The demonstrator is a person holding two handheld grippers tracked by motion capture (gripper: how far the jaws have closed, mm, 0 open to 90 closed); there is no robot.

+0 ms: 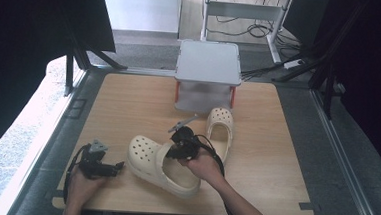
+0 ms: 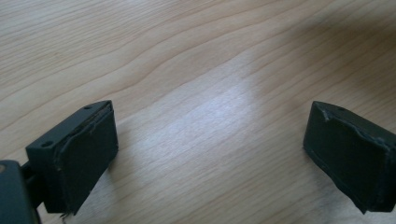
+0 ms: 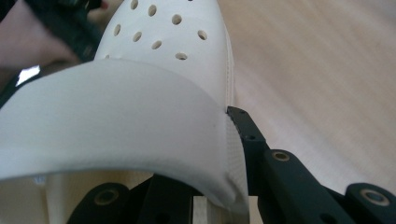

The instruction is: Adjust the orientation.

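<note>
The right gripper (image 1: pixel 172 150) pinches the near clog (image 1: pixel 160 164) by its side wall (cream, perforated toe). The left gripper (image 1: pixel 120 166) rests gaping on the table (image 1: pixel 129 98), near left; a second clog (image 1: pixel 220 128) lies farther right.

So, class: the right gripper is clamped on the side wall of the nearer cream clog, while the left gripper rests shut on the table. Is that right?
Not quite. The left gripper is open: the left gripper view shows its jaws wide apart over bare table. The rest holds: the right gripper is clamped on the nearer cream clog's side wall.
</note>
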